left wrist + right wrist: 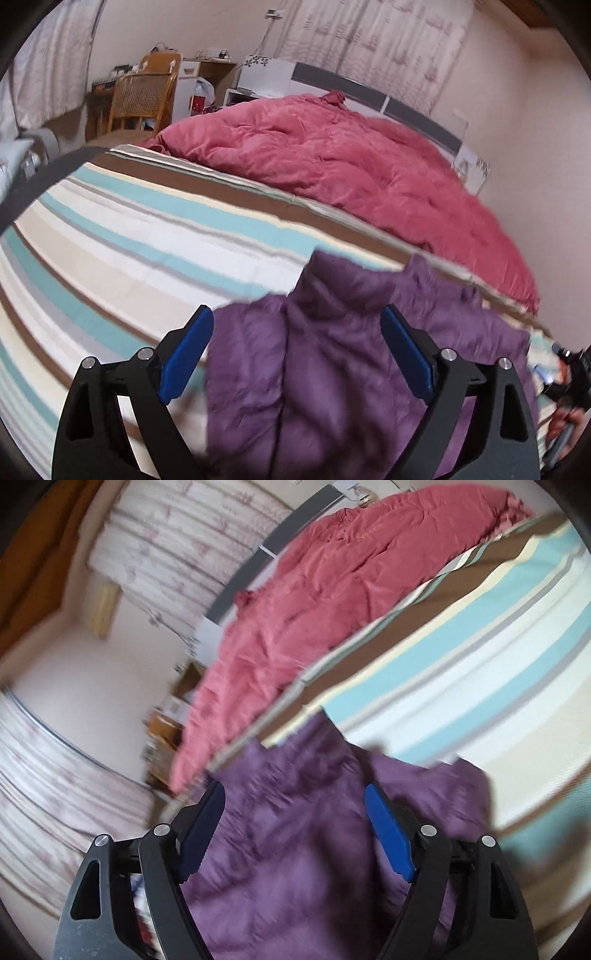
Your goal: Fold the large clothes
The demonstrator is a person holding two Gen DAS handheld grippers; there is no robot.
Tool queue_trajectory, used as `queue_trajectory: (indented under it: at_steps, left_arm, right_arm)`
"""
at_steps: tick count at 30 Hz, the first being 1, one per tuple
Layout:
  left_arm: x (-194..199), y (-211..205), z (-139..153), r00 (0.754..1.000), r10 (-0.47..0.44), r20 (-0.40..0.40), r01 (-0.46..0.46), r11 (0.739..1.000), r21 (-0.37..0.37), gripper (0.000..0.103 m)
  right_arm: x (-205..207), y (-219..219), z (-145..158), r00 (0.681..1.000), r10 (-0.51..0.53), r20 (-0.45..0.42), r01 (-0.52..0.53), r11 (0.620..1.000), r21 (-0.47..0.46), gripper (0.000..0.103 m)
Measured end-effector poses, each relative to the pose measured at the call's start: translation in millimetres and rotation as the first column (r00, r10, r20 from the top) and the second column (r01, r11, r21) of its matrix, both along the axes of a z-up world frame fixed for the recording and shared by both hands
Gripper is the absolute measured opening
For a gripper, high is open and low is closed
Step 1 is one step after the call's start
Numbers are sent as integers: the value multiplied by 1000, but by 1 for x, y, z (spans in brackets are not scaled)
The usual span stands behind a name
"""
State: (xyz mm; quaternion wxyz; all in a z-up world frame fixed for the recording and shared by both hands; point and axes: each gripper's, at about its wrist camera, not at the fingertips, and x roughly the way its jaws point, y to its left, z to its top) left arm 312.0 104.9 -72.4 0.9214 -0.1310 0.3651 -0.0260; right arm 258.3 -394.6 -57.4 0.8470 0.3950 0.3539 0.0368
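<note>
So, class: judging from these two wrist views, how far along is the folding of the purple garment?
Done: the purple garment lies on the striped sheet, bunched with a lengthwise fold. In hand: nothing; the left gripper and right gripper are open over it, pads clear of the cloth. Left: it is still rumpled, so smoothing and further folds seem to remain.

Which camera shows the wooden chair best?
The left wrist view. The wooden chair stands whole and fairly sharp at a desk beyond the striped bed. The right wrist view shows no chair that can be made out, only blurred brown shapes past the red quilt.
</note>
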Motion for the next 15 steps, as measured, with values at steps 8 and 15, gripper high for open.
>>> queue_trajectory:
  at_steps: [8,15]
  left_arm:
    - [-29,23,-40,990,-8,-141,-1,998,-62,95]
    - [-64,13,-42,984,-159,-80,137,964,-228,101]
  right_arm:
    - [-38,12,-16,995,37,-94,-55,978,-201,82]
    - [-76,15,-10,992,-65,-106,29,948,-317,90]
